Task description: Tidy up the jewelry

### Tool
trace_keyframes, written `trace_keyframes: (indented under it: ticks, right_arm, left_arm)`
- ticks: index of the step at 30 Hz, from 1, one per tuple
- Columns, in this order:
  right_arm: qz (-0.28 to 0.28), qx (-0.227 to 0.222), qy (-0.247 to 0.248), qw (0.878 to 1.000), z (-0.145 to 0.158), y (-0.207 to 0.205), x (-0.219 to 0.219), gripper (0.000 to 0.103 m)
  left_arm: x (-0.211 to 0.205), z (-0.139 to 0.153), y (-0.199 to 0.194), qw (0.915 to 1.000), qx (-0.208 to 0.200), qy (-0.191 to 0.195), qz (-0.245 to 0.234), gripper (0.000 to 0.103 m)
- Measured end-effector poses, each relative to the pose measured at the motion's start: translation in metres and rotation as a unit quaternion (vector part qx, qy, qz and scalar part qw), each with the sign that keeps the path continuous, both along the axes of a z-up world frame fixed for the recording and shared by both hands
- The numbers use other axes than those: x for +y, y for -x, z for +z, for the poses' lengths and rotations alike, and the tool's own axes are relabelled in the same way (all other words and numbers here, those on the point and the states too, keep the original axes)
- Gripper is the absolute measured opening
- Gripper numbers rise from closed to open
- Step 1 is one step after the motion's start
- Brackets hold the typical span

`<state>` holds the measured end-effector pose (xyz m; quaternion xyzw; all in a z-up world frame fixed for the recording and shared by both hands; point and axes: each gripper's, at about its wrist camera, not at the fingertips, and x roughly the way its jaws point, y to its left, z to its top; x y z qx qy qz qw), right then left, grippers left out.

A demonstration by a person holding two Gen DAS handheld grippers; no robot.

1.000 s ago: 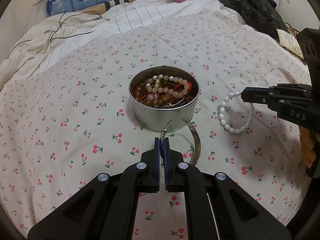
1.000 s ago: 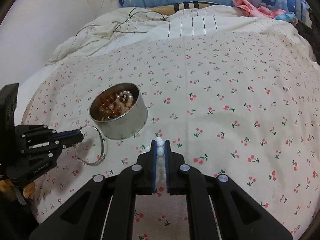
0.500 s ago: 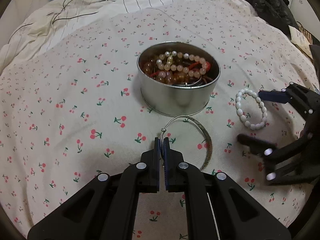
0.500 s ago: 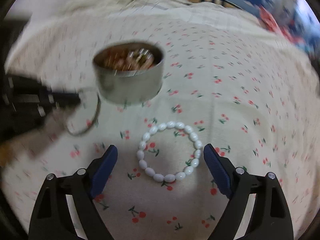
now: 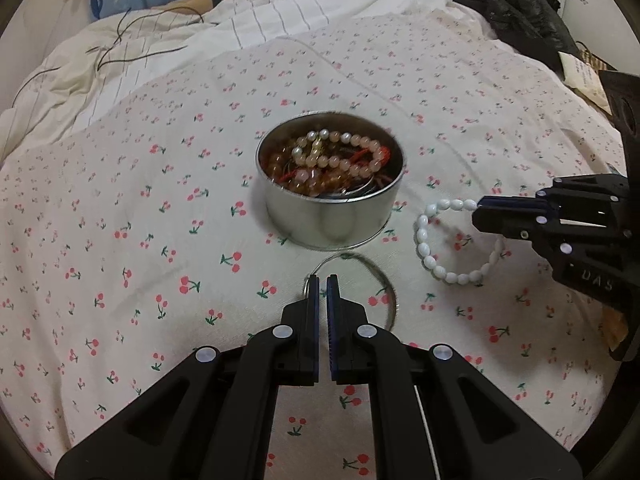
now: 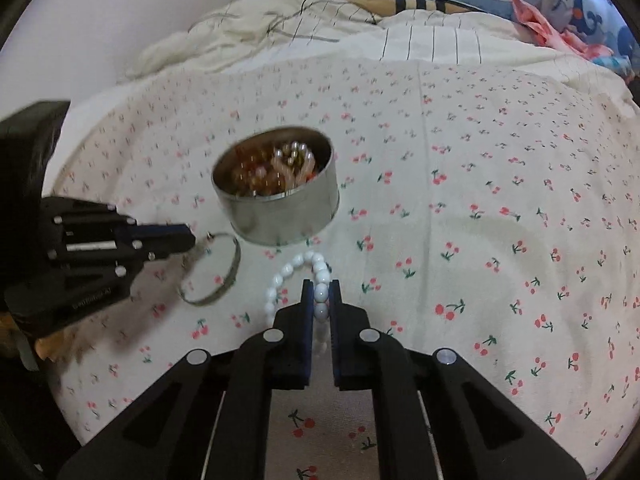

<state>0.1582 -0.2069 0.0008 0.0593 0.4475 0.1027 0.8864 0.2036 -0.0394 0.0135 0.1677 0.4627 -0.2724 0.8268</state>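
Bedroom setup, everything's on a soft cherry-print bedsheet (image 5: 120, 208) with a round tin (image 5: 330, 192) already full of beads. Left gripper (image 5: 322, 280) is pinched on the thin metal bangle (image 5: 390, 292) right beside the tin, and the right gripper (image 6: 321, 286) is clamped on the white bead bracelet (image 6: 316, 268). I'd lift each clear of the rim before letting go, since that tin could tip on bedding.

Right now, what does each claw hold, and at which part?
The left claw pinches the silver bangle at its near rim. The right claw is shut on the white bead bracelet, gripping beads on its near side.
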Motion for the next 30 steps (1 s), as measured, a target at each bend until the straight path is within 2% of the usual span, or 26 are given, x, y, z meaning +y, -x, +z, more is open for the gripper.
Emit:
trace_keyframes:
  ticks: [12, 18, 24, 28, 30]
  right_arm:
    - [-0.013, -0.03, -0.033, 0.999, 0.019, 0.005, -0.007, 0.008]
    - [-0.017, -0.036, -0.051, 0.998, 0.025, 0.006, -0.013, 0.008]
    - [-0.022, -0.032, -0.06, 0.997, 0.024, 0.005, -0.015, 0.008]
    - [-0.022, -0.025, -0.075, 0.997, 0.023, 0.005, -0.019, 0.008]
    - [-0.018, -0.024, -0.076, 0.997, 0.023, 0.006, -0.018, 0.008]
  left_arm:
    - [-0.005, 0.026, 0.007, 0.9995, -0.018, 0.023, -0.014, 0.003]
    - [0.007, 0.05, 0.006, 0.9975, -0.019, 0.066, -0.01, 0.003]
    - [0.017, 0.068, 0.0, 0.9953, -0.022, 0.094, -0.001, 0.003]
    - [0.018, 0.071, -0.004, 0.996, -0.015, 0.088, -0.002, 0.003]
    - [0.013, 0.054, -0.004, 0.9984, 0.003, 0.055, -0.017, 0.003]
